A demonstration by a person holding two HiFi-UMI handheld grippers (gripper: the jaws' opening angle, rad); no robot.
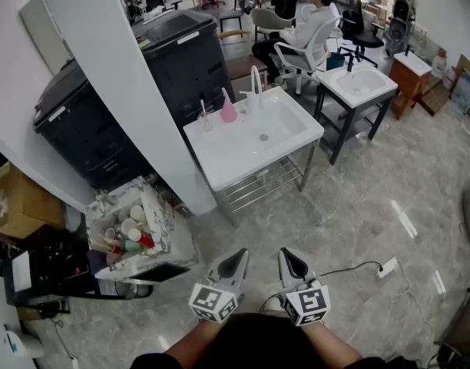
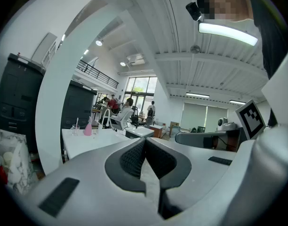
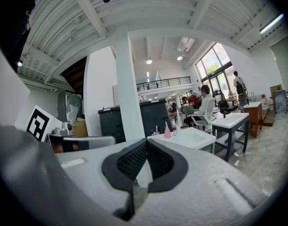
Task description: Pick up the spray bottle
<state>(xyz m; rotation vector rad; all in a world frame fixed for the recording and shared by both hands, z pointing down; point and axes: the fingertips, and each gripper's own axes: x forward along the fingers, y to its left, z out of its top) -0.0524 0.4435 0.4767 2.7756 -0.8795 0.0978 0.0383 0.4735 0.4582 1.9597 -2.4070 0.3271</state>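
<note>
A white pillar stands on glossy marble floor between dark cabinets and a white sink stand.

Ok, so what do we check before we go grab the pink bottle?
1. The pink spray bottle is in sight, upright at the back of the sink: ok.
2. The left tool is empty: ok, shut on nothing.
3. The right tool is empty: ok, shut too.
4. One tool is open for grabbing: not ok.
5. The bottle is within reach: not ok, it stands far off across the floor.
6. How full the bottle is: cannot tell.
</note>
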